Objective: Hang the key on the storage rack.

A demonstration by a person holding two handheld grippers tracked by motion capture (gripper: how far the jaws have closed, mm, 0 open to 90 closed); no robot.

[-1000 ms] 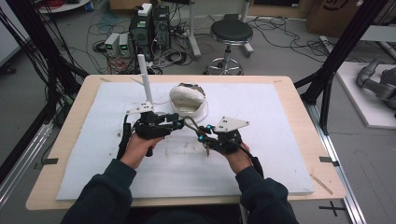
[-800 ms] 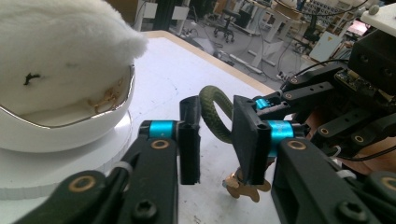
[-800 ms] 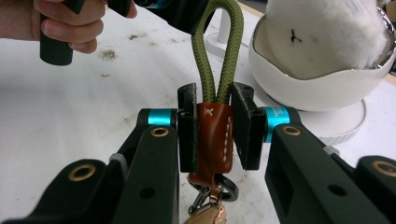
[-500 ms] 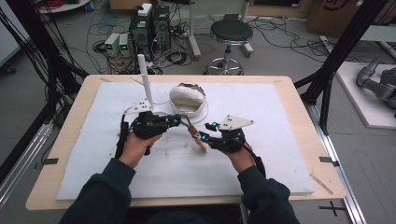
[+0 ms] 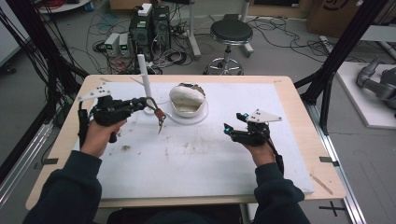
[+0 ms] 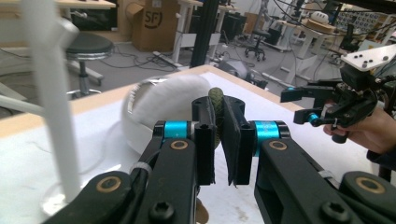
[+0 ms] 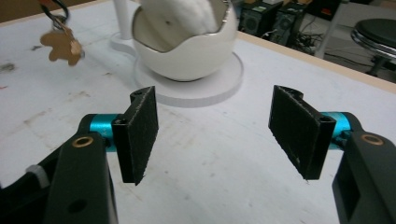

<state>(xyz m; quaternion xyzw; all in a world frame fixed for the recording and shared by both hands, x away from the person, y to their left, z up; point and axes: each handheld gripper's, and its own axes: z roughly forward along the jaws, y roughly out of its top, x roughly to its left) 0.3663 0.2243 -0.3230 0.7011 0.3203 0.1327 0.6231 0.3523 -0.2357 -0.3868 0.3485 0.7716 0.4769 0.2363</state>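
My left gripper is shut on an olive-green cord at the table's left. The cord's loop carries a brown flower-shaped tag that dangles just above the white mat. A white egg-shaped bowl stands on a round base right of the tag. Right of the table's middle, my right gripper is open, with nothing between its pads, facing the bowl. It also appears far right in the left gripper view.
A thin white post stands on a round foot just left of the bowl, close to the left gripper. The white mat carries brown smudges at its middle. A stool and computers stand on the floor beyond the table.
The grippers were close together at the middle by the tag. The left has moved left with the cord and tag. The right has drawn away to the right and stands open.
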